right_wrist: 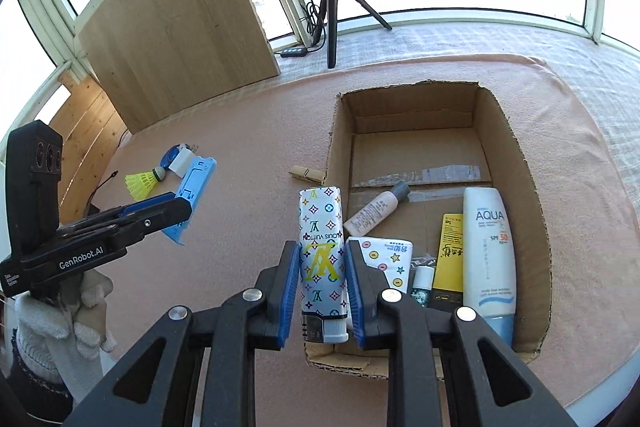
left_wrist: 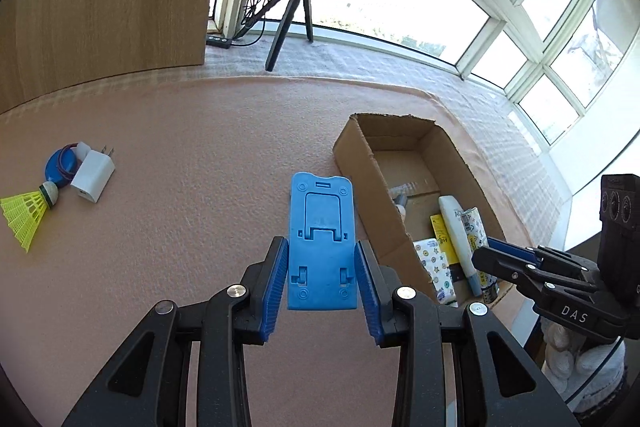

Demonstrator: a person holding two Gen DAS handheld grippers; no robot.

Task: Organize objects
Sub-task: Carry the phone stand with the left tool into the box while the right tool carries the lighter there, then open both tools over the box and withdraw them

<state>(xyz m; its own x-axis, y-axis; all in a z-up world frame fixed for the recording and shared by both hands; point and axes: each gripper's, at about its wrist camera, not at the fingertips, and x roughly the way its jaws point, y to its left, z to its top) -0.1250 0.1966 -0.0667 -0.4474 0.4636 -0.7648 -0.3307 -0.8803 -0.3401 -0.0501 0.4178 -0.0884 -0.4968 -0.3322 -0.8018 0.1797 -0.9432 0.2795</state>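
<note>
The left gripper (left_wrist: 321, 281) clamps a flat blue plastic phone stand (left_wrist: 321, 241) by its long edges, above the pink mat beside the open cardboard box (left_wrist: 352, 151); stiff, light, unlikely to slip. The right gripper (right_wrist: 322, 285) pinches a glossy monogram-printed lighter (right_wrist: 321, 255), probably slicker, over the box's near corner
</note>
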